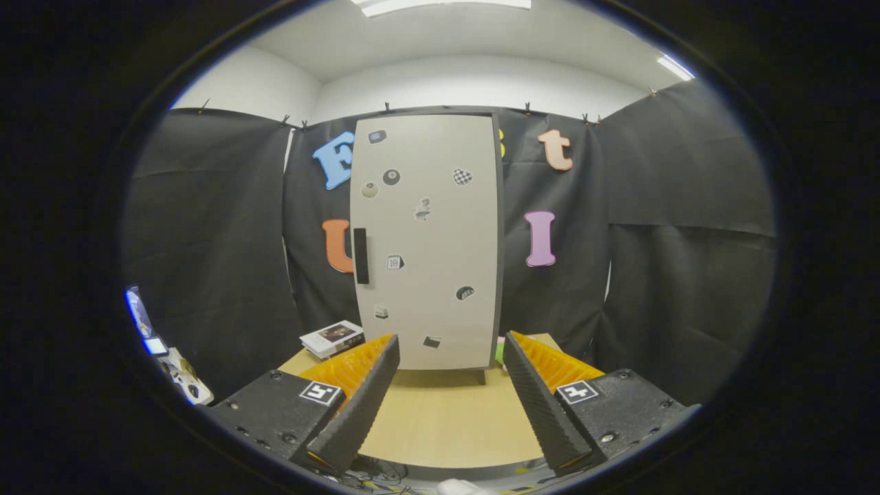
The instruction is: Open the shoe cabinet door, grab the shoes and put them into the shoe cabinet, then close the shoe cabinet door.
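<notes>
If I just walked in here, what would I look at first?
Probably the tall pale shoe cabinet standing on the wooden table, straight beyond the open gripper. Its door is closed and dotted with little stickers, with a dark handle on its edge. A small stack of books lies beside the cabinet's foot.

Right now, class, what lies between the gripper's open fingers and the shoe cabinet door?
In the gripper view, bare wooden tabletop lies between the gripper and the closed shoe cabinet door.

Fisheye cam rides the tongs (450, 357), faces forward over the counter (440, 419), level, straight at the closed cabinet (426, 240) standing near its far edge; tongs spread apart, empty.
</notes>
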Motion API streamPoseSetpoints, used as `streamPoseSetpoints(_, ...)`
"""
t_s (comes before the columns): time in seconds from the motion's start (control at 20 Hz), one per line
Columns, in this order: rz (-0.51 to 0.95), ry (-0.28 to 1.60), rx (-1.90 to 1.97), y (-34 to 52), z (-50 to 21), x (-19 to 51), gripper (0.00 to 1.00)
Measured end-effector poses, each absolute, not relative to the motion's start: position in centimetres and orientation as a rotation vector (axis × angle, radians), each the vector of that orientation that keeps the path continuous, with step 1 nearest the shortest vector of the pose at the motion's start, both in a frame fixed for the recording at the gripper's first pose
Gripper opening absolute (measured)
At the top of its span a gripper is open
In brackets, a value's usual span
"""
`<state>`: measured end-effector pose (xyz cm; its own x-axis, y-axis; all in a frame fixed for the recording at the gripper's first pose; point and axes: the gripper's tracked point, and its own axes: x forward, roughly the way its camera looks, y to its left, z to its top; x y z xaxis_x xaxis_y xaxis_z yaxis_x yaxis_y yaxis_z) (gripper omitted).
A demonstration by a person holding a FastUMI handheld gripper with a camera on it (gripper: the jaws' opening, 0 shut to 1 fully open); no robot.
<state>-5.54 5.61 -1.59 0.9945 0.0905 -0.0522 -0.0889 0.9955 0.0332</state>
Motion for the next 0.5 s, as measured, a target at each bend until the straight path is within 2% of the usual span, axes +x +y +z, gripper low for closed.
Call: streamPoseSetpoints(0.5, 0.088, 0.040, 0.034, 5.79, -0.78, -5.46, 0.99)
